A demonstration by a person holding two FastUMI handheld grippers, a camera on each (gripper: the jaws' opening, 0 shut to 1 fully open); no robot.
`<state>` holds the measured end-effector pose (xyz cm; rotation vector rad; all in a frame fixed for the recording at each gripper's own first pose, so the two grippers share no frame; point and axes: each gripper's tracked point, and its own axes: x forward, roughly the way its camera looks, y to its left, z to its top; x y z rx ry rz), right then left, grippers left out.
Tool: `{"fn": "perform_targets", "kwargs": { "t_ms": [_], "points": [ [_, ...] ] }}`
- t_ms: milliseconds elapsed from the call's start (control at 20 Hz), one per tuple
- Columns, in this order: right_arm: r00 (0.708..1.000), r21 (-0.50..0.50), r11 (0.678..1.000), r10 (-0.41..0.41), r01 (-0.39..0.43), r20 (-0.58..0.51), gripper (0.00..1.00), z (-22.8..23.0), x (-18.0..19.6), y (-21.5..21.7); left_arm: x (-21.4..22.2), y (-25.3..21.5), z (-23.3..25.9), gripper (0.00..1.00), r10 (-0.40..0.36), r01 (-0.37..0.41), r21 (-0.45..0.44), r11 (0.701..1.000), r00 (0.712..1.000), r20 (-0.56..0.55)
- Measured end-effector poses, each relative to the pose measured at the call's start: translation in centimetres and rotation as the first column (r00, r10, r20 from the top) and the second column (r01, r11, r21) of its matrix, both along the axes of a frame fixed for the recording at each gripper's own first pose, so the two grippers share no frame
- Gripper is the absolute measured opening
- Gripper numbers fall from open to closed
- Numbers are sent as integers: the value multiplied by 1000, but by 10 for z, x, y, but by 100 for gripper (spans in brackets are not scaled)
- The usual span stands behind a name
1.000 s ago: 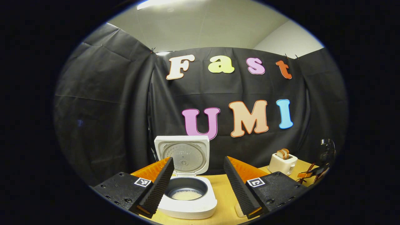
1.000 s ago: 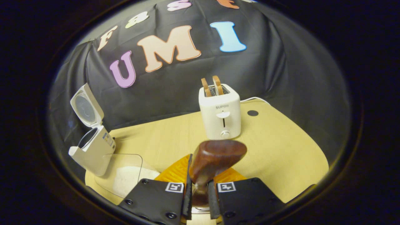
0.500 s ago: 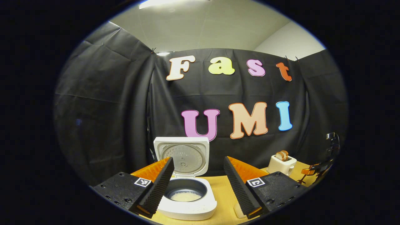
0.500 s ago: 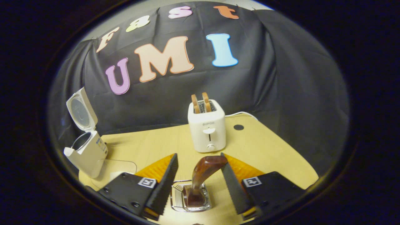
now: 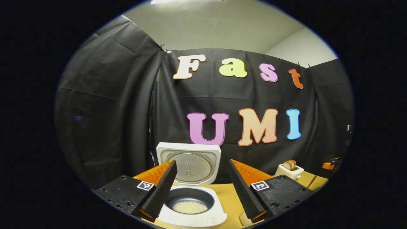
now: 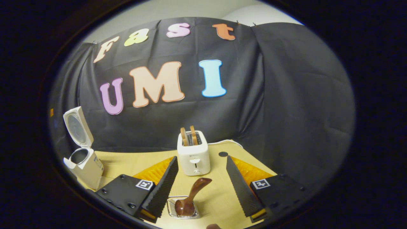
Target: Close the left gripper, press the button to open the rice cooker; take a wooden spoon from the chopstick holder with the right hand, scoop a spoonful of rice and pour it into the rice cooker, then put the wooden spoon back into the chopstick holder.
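The white rice cooker (image 5: 190, 219) stands open, lid (image 5: 189, 163) upright, with white rice (image 5: 189, 207) in the dark pot. My left gripper (image 5: 202, 162) is open, and the cooker lies between and beyond its fingers. In the right gripper view the dark wooden spoon (image 6: 192, 192) leans in the wire chopstick holder (image 6: 171, 207) on the table, its handle tilted up to the right. My right gripper (image 6: 201, 159) is open above and behind the holder, touching nothing. The cooker (image 6: 83, 162) shows far left in that view.
A white toaster (image 6: 194, 157) with two slices of toast stands mid-table behind the holder, also seen as the toaster (image 5: 288, 170) at right. The wooden table (image 6: 136, 162) ends at the black cloth wall. A dark round hole (image 6: 223, 154) sits near the table's back.
My right gripper has opened, let go of the spoon and drawn back and up; the spoon now rests in the holder. The left gripper has shifted slightly, staying open.
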<state>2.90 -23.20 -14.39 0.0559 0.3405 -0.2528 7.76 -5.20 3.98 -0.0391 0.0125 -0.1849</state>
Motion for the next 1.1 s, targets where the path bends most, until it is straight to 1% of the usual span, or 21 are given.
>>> {"fn": "perform_targets", "kwargs": {
  "t_ms": [100,200,250,300,450,500,650,850,900,950,1000,1100],
  "points": [
    [1000,-15,1000,-8,8,21,96,15,-2,1,21,8,5,95,-1,1,-2,1000,1000,3],
    [1000,-31,999,-10,11,27,97,23,-7,3,46,16,5,94,3,-3,31,1000,1000,-1],
    [1000,-33,999,-9,9,24,97,25,-9,5,58,21,7,92,15,-15,48,999,1000,1],
    [1000,-37,999,-9,10,21,97,27,-11,5,72,25,10,92,25,-25,60,998,1000,10],
    [1000,-62,998,-20,21,18,97,31,-16,8,105,23,13,92,15,-16,60,998,1000,16],
    [1000,-66,998,-18,20,18,97,32,-19,11,117,23,12,94,17,-17,52,998,1000,13],
    [1000,-84,996,-28,29,7,97,32,-29,13,150,20,6,94,20,-20,31,999,1000,-4],
    [998,-89,994,-61,60,-15,98,24,-46,10,187,10,1,93,-3,3,14,1000,1000,-17],
    [997,-88,994,-72,70,-18,98,22,-51,8,195,9,-2,92,-8,8,7,1000,1000,-23],
    [996,-86,993,-82,79,-23,98,21,-55,7,203,9,-6,93,-2,2,10,1000,999,-33],
    [996,-85,992,-91,88,-27,98,19,-58,6,211,11,-10,92,9,-8,24,1000,999,-40],
    [994,-93,991,-103,100,-30,98,18,-64,3,224,13,-19,92,18,-14,57,998,998,-58]
  ]
}}
